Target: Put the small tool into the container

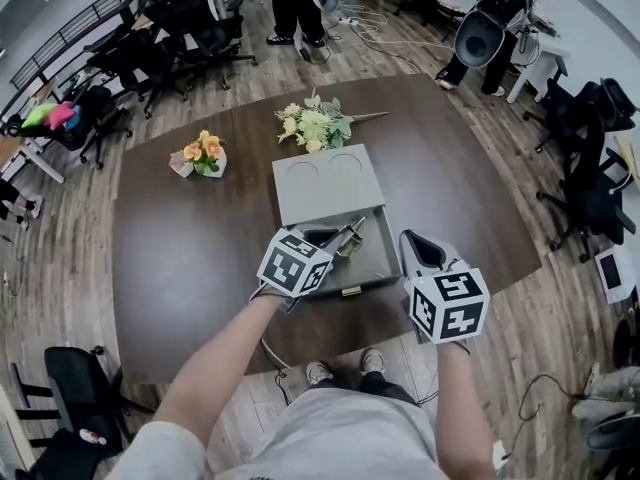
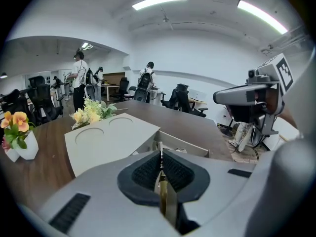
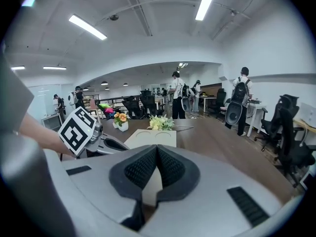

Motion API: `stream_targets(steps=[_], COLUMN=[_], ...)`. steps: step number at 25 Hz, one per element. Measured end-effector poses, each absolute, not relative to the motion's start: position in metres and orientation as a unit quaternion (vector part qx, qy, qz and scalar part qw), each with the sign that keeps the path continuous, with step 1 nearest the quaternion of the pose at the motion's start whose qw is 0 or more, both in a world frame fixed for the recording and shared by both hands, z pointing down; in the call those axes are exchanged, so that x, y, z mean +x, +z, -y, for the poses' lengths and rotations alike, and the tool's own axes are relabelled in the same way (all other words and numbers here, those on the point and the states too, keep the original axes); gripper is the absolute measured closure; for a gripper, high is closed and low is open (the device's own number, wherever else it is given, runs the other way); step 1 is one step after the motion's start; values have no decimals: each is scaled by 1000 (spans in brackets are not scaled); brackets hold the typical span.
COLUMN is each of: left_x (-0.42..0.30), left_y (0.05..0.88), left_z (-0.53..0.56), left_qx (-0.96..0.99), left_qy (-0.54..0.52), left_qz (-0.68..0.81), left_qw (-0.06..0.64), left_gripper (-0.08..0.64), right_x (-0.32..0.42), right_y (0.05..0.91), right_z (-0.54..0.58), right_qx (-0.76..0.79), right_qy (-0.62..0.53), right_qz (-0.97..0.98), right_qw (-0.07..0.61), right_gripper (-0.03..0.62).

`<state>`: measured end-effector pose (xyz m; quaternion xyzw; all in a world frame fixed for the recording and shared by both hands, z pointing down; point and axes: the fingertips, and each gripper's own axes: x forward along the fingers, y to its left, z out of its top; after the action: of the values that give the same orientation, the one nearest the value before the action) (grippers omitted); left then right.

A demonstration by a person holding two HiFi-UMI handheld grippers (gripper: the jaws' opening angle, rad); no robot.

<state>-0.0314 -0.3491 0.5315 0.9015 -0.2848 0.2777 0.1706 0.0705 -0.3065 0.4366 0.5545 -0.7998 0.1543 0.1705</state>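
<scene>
Hovering at the container's near end, the left gripper point(image 2: 160, 164) has its jaws clamped on the small tool point(image 1: 350, 238). It is a thin brass-and-steel piece pinched edge-on between the pads, tip jutting toward the container.
- Judgement: gripped by its rear so the free end can lead into the opening.
- Tool sits above the open compartment point(image 1: 378, 260) at the near end of the container point(image 1: 325, 183). It looks airborne, not yet set down inside.

Right gripper point(image 3: 157, 154), off the container's near-right corner: jaws pressed together on nothing, apart from the box. Probably parked clear of the drop, or ready to steady the box.

Container: grey, lid with 2 round recesses, resting on a dark wood table point(image 1: 180, 258).

Beyond the container's far edge, 1 pale bouquet point(image 1: 315, 123) lies flat; touching or just behind, cannot tell. Off the far-left corner, 1 small white pot of orange flowers point(image 1: 203, 155). Well beyond, office chairs point(image 1: 205, 23).

Writing: none legible. Marker cubes point(image 1: 293, 265) show only black-and-white square patterns. No brand visible on the container.
</scene>
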Motion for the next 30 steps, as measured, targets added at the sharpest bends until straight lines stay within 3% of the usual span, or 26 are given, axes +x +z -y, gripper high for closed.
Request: stream_targets(steps=[30], left_x=[-18], left_y=[547], left_z=[351], left_qx=[902], left_qy=[278], left_qz=[262], left_qw=[198], left_gripper=[523], right_x=[67], right_y=[454], right_z=[309], right_qx=[542], right_qy=[171], right_qz=[801], right_qw=[188], right_gripper=[589])
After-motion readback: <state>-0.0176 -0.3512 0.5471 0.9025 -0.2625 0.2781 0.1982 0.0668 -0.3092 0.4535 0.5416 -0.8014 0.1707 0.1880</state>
